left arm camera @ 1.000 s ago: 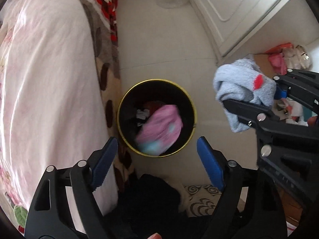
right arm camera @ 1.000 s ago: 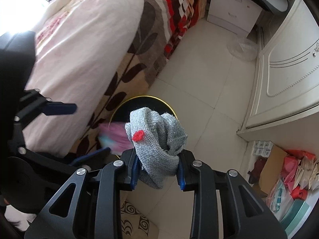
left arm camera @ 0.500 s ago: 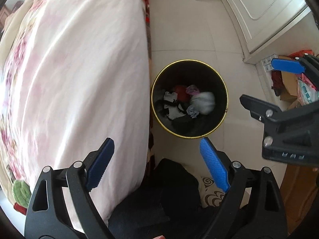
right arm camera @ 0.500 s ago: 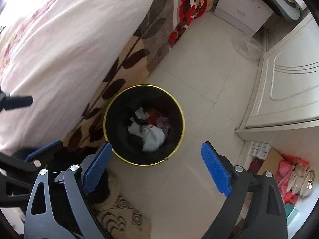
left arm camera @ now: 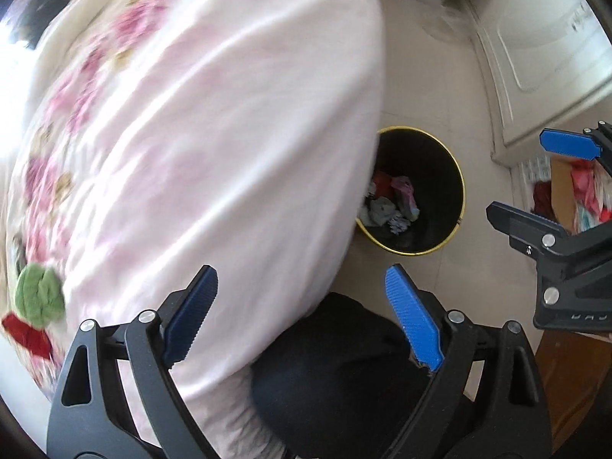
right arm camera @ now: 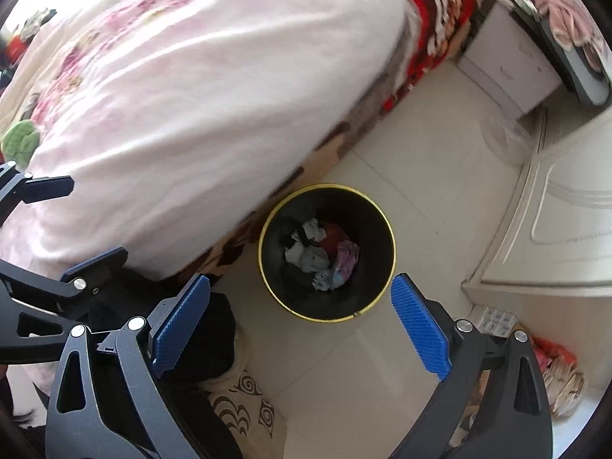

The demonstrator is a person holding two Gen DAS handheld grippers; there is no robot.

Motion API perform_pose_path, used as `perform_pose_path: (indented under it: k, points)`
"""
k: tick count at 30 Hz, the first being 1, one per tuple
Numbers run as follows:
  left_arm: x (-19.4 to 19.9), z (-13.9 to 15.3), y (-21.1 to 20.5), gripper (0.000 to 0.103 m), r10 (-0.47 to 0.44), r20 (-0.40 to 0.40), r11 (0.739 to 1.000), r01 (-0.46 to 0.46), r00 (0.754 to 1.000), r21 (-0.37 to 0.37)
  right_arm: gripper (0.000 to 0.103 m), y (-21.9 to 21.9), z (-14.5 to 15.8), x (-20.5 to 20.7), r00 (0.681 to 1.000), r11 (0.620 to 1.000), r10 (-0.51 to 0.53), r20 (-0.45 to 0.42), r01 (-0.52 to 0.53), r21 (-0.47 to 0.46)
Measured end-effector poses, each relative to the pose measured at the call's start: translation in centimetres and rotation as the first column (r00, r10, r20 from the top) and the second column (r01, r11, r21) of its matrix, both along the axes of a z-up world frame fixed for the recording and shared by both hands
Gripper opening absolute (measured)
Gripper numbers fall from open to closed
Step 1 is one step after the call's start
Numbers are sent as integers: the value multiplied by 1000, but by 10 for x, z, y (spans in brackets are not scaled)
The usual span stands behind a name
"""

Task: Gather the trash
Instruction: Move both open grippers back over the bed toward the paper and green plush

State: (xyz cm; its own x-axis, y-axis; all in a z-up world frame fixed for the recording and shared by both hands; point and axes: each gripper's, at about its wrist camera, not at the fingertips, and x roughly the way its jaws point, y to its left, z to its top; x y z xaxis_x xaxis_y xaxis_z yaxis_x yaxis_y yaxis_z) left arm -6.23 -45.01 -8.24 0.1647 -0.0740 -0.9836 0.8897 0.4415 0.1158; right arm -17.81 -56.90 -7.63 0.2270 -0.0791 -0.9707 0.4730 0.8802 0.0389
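Now, from the left wrist, the left gripper (left arm camera: 302, 313) has just been opening, nothing between its jaws; a green wad (left arm camera: 38, 294) waits on the bed (left arm camera: 199, 134). From the right wrist, the right gripper (right arm camera: 300, 323), released and empty, hangs above the bin (right arm camera: 382, 229). Next, probably: reach that wad.

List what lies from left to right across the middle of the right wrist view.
Green cloth ball → pink floral quilt → black trash bin → bare floor tiles → white cabinet door.
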Motion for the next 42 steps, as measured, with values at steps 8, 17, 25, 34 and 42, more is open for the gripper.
perform_pose_path:
  k: [8, 17, 25, 34, 42]
  points:
    - [27, 23, 51, 90, 167, 16, 985, -167, 986, -35, 91, 51, 27, 53, 987, 987, 157, 37, -156, -28]
    - [52, 43, 100, 90, 304, 11, 951, -303, 953, -59, 91, 89, 42, 94, 968, 969, 245, 50, -243, -46]
    - [74, 50, 140, 90, 395, 7, 915, -393, 918, -86, 92, 120, 53, 119, 955, 955, 289, 62, -283, -92]
    - [94, 55, 187, 90, 493, -4, 865, -491, 870, -105, 92, 164, 55, 156, 922, 920, 383, 57, -375, -116]
    - [117, 57, 234, 90, 602, -21, 790, -599, 798, -132, 92, 205, 55, 191, 881, 879, 469, 55, -460, -122]
